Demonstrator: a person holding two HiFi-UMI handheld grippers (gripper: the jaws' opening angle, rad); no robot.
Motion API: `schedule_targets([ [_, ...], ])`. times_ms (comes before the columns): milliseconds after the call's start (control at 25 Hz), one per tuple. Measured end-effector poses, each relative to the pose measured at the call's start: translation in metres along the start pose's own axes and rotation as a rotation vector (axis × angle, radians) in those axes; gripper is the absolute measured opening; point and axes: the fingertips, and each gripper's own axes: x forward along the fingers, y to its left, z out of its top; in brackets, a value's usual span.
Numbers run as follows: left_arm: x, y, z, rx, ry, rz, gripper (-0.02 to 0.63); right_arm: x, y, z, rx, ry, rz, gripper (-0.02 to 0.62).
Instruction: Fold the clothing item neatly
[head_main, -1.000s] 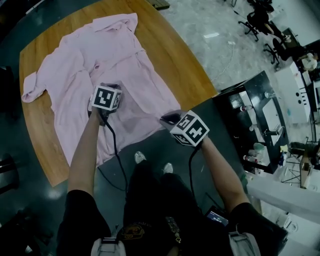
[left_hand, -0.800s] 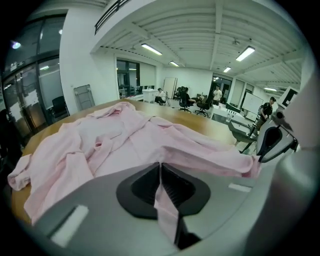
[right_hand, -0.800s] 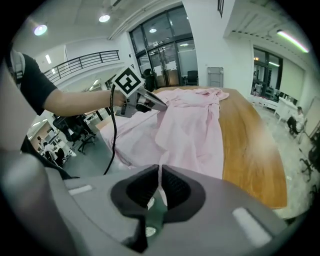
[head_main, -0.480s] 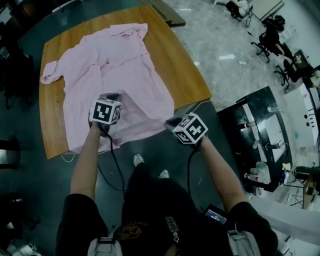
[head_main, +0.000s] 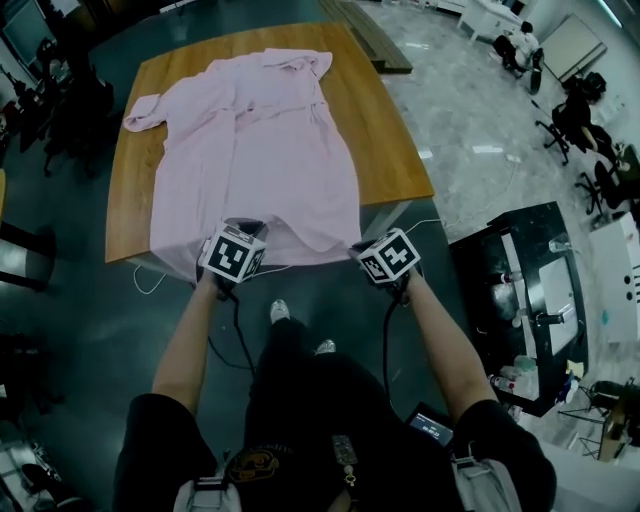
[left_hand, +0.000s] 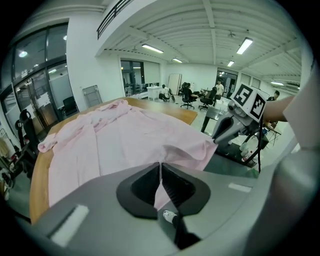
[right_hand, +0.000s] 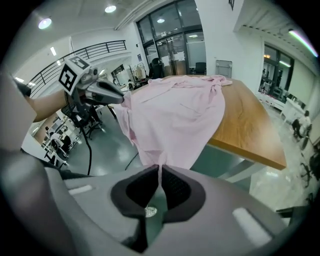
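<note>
1. Wooden surface (head_main: 385, 150) stands on open dark floor (head_main: 90, 300) in the head view. The pink shirt (head_main: 260, 140) lies spread on it, hem drawn over the near edge. Left tongs (head_main: 243, 226) and right tongs (head_main: 360, 245) meet that hem, well apart.
2. Left gripper view: tongs clenched on hem cloth, with bare wood along the shirt's left edge.
3. Right gripper view: tongs clenched on the hem beyond the surface's edge, with bare wood to the right.

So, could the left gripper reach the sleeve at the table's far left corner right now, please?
Probably not: the left gripper is shut on the shirt hem at the near edge of the table, and the sleeve lies at the far end. Nothing blocks it, but it must let go first.
</note>
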Motion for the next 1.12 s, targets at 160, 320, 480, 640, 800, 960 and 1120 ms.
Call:
schedule_targets([
  [160,0.006,-0.03,-0.03,-0.004,0.062,-0.02,0.023,0.0,-0.011,-0.016,0.023,0.014,-0.025,0.023],
  [320,0.021,-0.052,-0.057,-0.003,0.129,-0.031,0.023,0.002,-0.02,-0.029,0.043,0.028,-0.043,0.023],
  [480,0.025,-0.064,-0.074,0.006,0.165,-0.016,0.023,0.004,-0.021,-0.037,0.055,0.037,-0.046,0.023],
  [640,0.03,-0.074,-0.092,-0.009,0.178,-0.028,0.026,0.005,-0.026,-0.041,0.056,0.047,-0.042,0.023],
  [800,0.032,-0.075,-0.101,-0.043,0.176,-0.017,0.051,0.004,-0.027,-0.042,0.048,0.039,-0.036,0.025],
  [960,0.033,-0.082,-0.105,-0.082,0.167,-0.046,0.074,0.006,-0.026,-0.044,0.029,0.054,-0.031,0.052],
  [1120,0.033,-0.084,-0.101,-0.083,0.156,-0.05,0.074,0.001,-0.028,-0.046,0.028,0.056,-0.045,0.071],
])
